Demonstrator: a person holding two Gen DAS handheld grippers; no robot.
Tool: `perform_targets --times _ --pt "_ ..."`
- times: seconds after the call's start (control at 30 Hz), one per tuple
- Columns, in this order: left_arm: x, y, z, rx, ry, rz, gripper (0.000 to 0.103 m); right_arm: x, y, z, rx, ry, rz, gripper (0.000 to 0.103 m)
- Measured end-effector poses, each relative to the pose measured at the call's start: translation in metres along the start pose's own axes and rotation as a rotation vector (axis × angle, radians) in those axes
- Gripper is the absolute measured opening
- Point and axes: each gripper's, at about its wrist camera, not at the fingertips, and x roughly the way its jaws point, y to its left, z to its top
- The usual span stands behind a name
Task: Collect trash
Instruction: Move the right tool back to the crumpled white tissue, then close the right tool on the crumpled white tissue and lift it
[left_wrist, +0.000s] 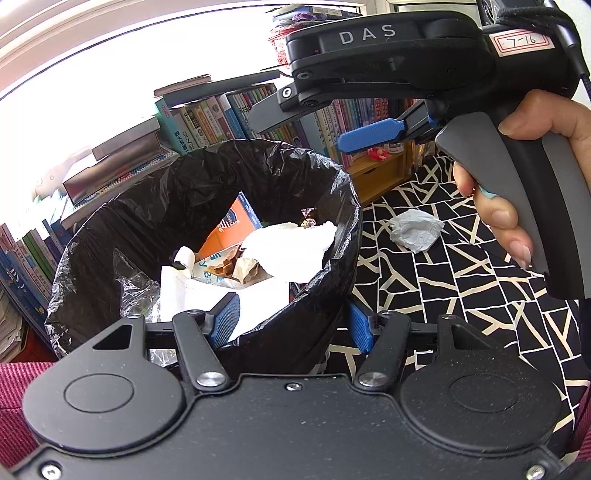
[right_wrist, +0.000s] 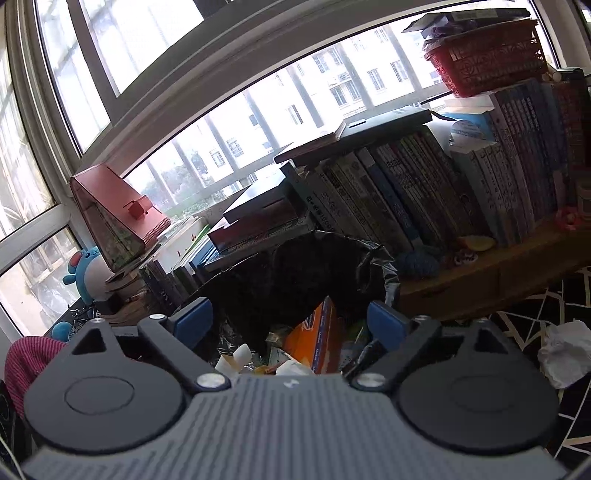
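A bin lined with a black bag (left_wrist: 207, 177) holds an orange box (left_wrist: 232, 225), white paper (left_wrist: 291, 247) and other scraps. My left gripper (left_wrist: 292, 325) is open and straddles the near rim, one blue pad inside and one outside. A crumpled white tissue (left_wrist: 415, 229) lies on the floor to the right of the bin. A hand (left_wrist: 517, 221) holds the right gripper above the bin, its blue pad (left_wrist: 373, 134) showing. In the right wrist view the right gripper (right_wrist: 290, 321) is open and empty over the bin (right_wrist: 314, 266), with the orange box (right_wrist: 317, 336) below and the tissue (right_wrist: 565, 354) at far right.
A low wooden shelf (right_wrist: 480, 277) packed with books (right_wrist: 424, 192) stands close behind the bin under big windows. A red basket (right_wrist: 487, 55) tops the books. The floor mat (left_wrist: 443, 295) is black with white lines. A blue plush toy (right_wrist: 85, 269) and maroon cloth (left_wrist: 14, 391) lie at the left.
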Motion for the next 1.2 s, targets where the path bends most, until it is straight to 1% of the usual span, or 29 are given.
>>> perform_targets --times 0.17,0.43,0.7,0.77,0.83,0.93,1.03,1.2 --pt "0.0 0.0 0.0 0.0 0.0 0.0 0.059 -0.002 -0.011 0.001 0.023 -0.025 -0.057 0.099" --pt "0.0 0.0 0.0 0.0 0.0 0.0 0.059 -0.002 -0.037 0.001 0.067 -0.057 -0.183 0.102" --pt "0.0 0.0 0.0 0.001 -0.001 0.0 0.059 0.0 -0.074 -0.005 0.131 -0.067 -0.337 0.103" --pt "0.0 0.0 0.0 0.0 0.0 0.0 0.059 0.004 -0.083 -0.008 0.123 -0.063 -0.389 0.103" --pt "0.0 0.0 0.0 0.001 0.0 0.0 0.059 0.01 -0.094 -0.012 0.095 -0.058 -0.464 0.103" --pt "0.0 0.0 0.0 0.0 0.0 0.002 0.059 0.028 -0.12 -0.02 0.048 -0.018 -0.585 0.103" --pt "0.0 -0.001 0.0 0.002 0.0 0.004 0.059 0.048 -0.155 -0.032 0.03 0.074 -0.706 0.103" --pt "0.001 -0.001 0.0 0.005 -0.001 0.008 0.059 0.067 -0.204 -0.051 0.105 0.162 -0.799 0.103"
